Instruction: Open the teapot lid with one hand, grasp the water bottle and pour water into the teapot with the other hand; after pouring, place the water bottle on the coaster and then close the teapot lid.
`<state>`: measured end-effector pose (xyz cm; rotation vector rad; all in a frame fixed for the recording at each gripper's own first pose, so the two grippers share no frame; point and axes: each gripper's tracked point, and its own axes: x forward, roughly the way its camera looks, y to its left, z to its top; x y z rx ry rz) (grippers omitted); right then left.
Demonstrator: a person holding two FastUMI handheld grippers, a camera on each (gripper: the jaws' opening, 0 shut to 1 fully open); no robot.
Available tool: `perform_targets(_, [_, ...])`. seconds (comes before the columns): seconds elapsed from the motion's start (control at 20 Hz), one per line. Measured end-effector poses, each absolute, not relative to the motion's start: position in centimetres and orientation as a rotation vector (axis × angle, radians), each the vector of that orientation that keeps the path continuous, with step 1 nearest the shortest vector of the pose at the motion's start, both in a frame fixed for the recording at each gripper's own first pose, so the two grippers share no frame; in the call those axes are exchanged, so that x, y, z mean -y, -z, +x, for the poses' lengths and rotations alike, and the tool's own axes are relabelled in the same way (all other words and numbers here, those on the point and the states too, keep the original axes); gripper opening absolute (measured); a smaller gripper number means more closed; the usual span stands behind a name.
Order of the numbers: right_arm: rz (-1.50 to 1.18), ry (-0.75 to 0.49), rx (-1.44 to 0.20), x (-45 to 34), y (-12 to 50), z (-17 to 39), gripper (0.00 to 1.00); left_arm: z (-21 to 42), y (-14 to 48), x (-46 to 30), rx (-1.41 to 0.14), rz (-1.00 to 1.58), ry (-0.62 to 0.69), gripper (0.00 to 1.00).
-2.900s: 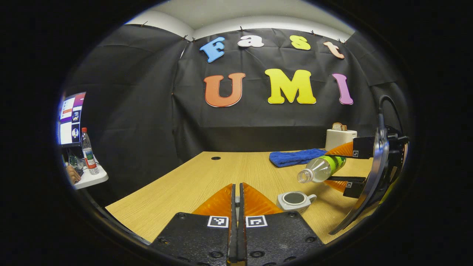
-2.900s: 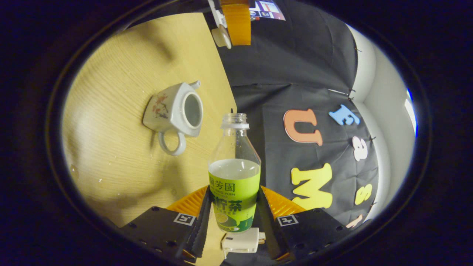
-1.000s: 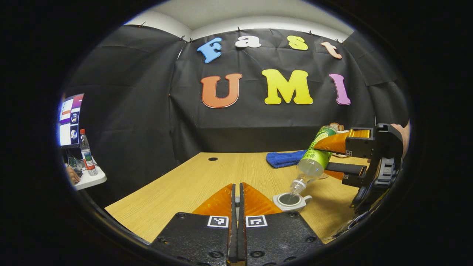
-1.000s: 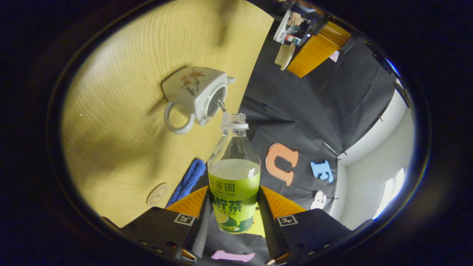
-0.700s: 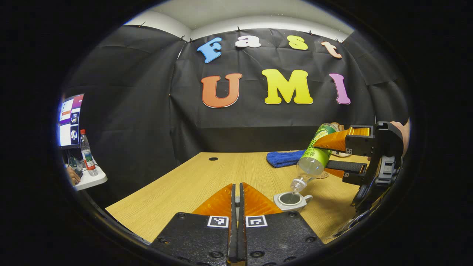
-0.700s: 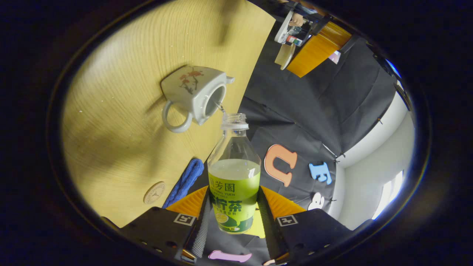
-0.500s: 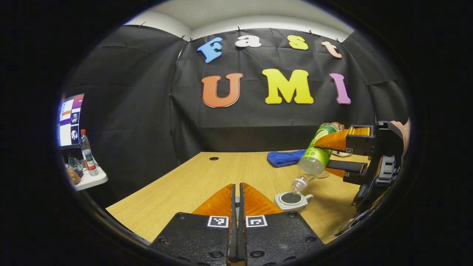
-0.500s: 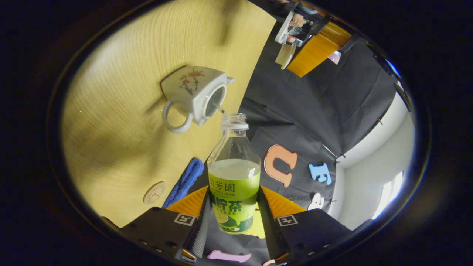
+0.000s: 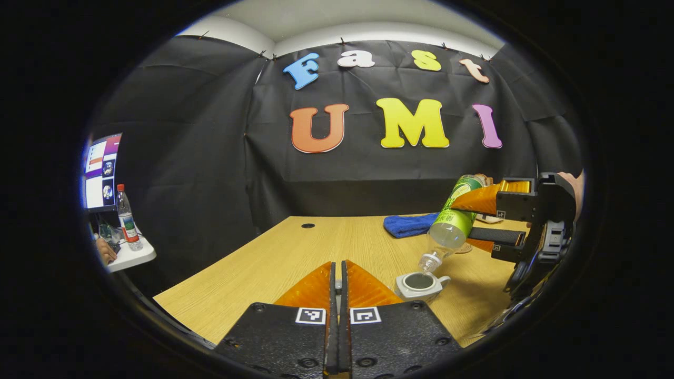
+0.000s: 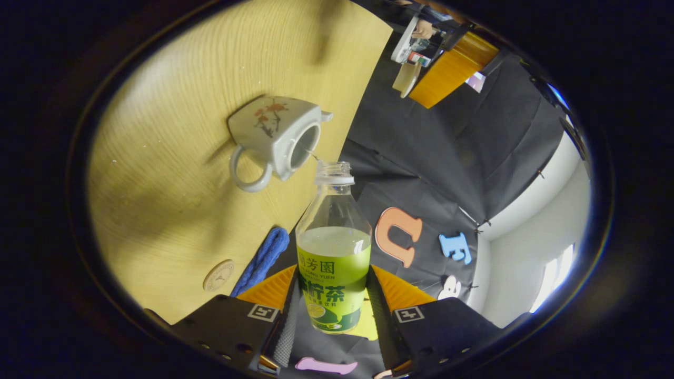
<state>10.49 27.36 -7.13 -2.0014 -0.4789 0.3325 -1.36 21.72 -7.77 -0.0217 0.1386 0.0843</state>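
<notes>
The white teapot [image 9: 419, 284] stands open on the wooden table [image 9: 295, 258], just right of my left gripper [image 9: 337, 279]. That gripper is shut on the teapot lid [image 10: 406, 79], which shows as a pale disc at its fingertips in the right gripper view. My right gripper [image 10: 332, 273] is shut on the green-labelled water bottle [image 10: 333, 263]. The bottle [image 9: 452, 221] is tipped mouth-down over the teapot [image 10: 274, 137], and a thin stream of water runs into the opening. The round coaster [image 10: 218, 275] lies on the table beyond the teapot, beside the cloth.
A folded blue cloth [image 9: 410, 225] lies at the back right of the table. A hand [image 9: 573, 181] holds the right gripper [image 9: 464, 219]. Off the table's left side stands a small white table [image 9: 129, 255] with a monitor and a red-capped bottle [image 9: 126, 216].
The bottle has swung from nearly level to steeply mouth-down over the teapot, and water now runs in. Over the last half second both grippers have held almost still.
</notes>
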Motion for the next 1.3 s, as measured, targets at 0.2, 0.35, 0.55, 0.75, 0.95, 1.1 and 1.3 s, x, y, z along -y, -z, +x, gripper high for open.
perform_targets(0.2, [-1.905,-0.385,0.396,-26.5,8.2,11.1,0.64,-1.6,7.4,-22.2,-0.132,-0.018,-0.094,0.03])
perform_targets(0.35, [-1.796,-0.422,0.302,-26.1,9.0,11.0,0.65,-1.8,6.9,-22.3,-0.122,-0.024,-0.096,0.03])
perform_targets(0.55, [-1.554,-0.489,0.156,-25.6,10.0,10.8,0.64,-2.0,5.8,-21.8,-0.107,-0.065,-0.092,0.03])
perform_targets(0.75, [-1.199,-0.527,0.017,-25.2,8.6,10.6,0.65,-2.0,4.7,-21.0,-0.086,-0.072,-0.088,0.03])
perform_targets(0.95, [-0.802,-0.512,-0.056,-23.4,5.9,10.8,0.65,-1.8,4.0,-19.4,-0.078,-0.06,-0.073,0.03])
perform_targets(1.1, [-0.495,-0.456,-0.088,-20.1,4.2,11.6,0.67,-1.6,3.2,-17.8,-0.066,-0.055,-0.047,0.03])
perform_targets(1.3, [-0.219,-0.389,-0.103,-16.4,2.3,14.7,0.65,-1.5,2.6,-16.4,-0.057,-0.053,-0.03,0.03])
